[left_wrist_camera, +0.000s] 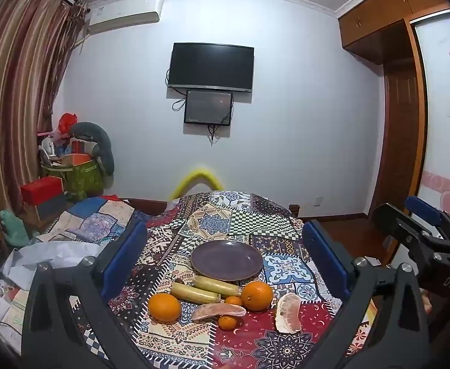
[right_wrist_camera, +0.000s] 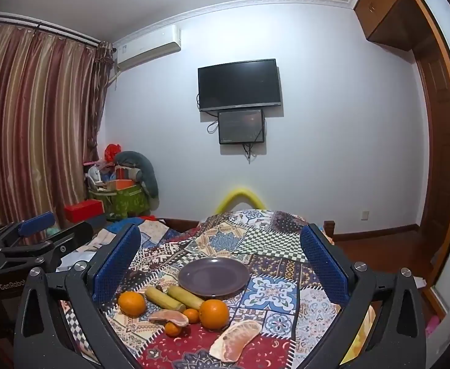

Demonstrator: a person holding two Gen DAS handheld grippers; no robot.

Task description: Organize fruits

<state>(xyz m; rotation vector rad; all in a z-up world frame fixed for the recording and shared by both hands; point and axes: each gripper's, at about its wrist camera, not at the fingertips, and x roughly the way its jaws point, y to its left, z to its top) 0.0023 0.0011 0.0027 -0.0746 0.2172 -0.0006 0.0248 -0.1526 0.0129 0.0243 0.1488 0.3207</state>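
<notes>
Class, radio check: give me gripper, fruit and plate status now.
Left gripper and right gripper open, holding nothing. Plate bare; oranges on cloth. Nothing blocking.

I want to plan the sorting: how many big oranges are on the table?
2 big oranges. One orange lies at the left end of the fruit group; the other orange lies right of the yellow sticks, near the plate. None seems hidden.

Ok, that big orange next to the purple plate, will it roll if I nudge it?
Probably. The big round orange sits loose on the flat patterned cloth, so a push would likely roll it toward the small mandarin or purple plate. Its skin looks firm, so the open right gripper should likely hold it without squashing.
</notes>
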